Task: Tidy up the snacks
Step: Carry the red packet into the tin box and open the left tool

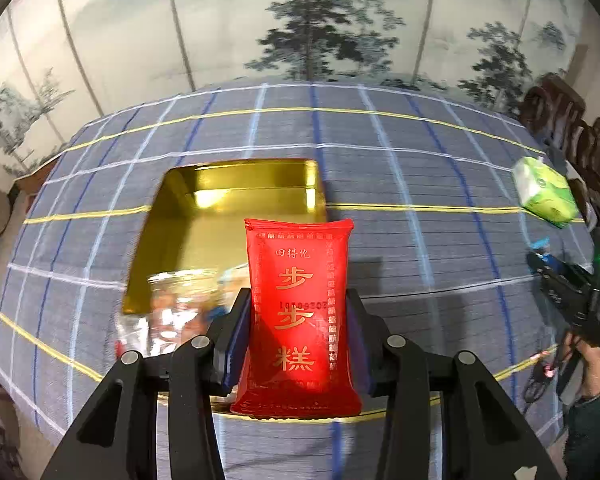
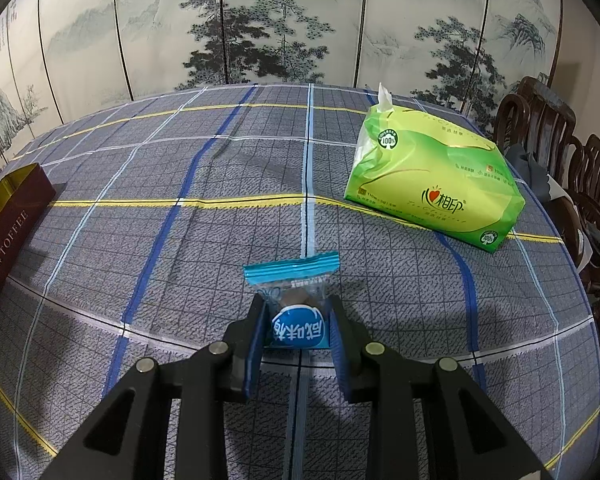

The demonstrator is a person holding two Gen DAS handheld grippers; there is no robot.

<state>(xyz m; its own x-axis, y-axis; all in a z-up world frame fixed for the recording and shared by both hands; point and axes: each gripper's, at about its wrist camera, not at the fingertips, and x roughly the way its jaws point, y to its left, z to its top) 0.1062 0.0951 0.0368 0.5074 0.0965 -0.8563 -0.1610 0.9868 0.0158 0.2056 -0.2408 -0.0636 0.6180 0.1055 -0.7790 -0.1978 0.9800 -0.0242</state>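
Note:
My left gripper (image 1: pixel 298 312) is shut on a red snack packet (image 1: pixel 298 312) with gold characters, held upright above the checked tablecloth. Just beyond and to the left lies an open gold tin (image 1: pixel 220 216), its near end holding blurred clear-wrapped snacks (image 1: pixel 172 308). My right gripper (image 2: pixel 297 320) is shut on a small blue-and-clear wrapped sweet (image 2: pixel 294 300), close over the cloth. The same tin's dark red TOFFEE side (image 2: pixel 8 236) shows at the left edge of the right wrist view. In the left wrist view, the right gripper and a hand (image 1: pixel 580 304) appear at far right.
A green tissue pack (image 2: pixel 432 184) lies on the right part of the table (image 2: pixel 180 240); it also shows as the tissue pack (image 1: pixel 544 192) in the left wrist view. Dark wooden chairs (image 2: pixel 560 152) stand past the right edge. A painted folding screen (image 2: pixel 260 32) backs the table.

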